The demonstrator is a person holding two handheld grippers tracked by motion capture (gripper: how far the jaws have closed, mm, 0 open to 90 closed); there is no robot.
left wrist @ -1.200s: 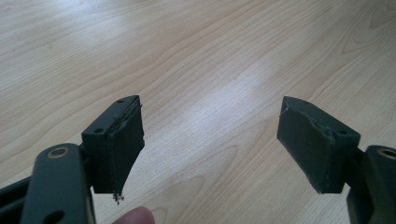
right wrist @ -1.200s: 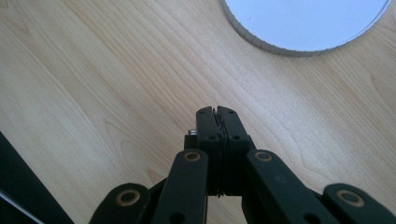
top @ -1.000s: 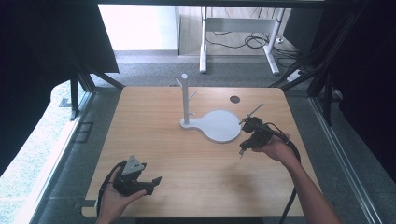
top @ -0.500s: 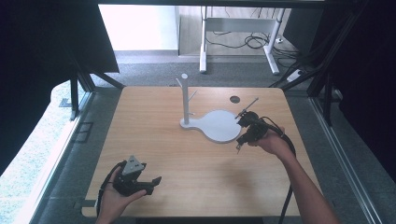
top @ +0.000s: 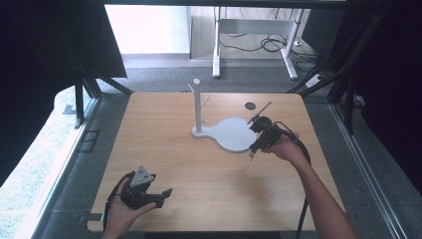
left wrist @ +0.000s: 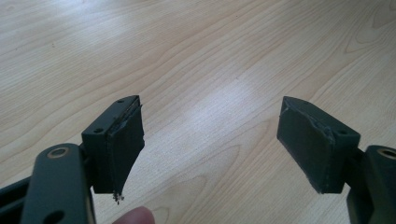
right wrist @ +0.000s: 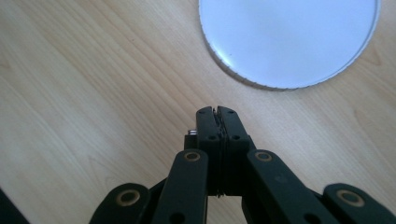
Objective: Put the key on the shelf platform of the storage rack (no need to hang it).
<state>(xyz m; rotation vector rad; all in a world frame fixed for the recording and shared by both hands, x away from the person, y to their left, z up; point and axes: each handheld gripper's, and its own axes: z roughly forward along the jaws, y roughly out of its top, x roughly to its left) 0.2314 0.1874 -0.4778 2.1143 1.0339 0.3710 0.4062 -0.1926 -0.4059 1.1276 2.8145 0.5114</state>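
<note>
At the worktop's [top: 164, 149] right side, right hand-held gripper [top: 260, 134] has jaws pressed together, empty, touching the white stand base [right wrist: 289, 42], disc just ahead. Left hand-held gripper [left wrist: 210, 140] wide, empty, well apart from it.

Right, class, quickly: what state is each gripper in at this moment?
Left gripper: open, nothing between its jaws.
Right gripper: shut, pads pressed together; a thin rod seems clamped in it, hard to tell.
</note>
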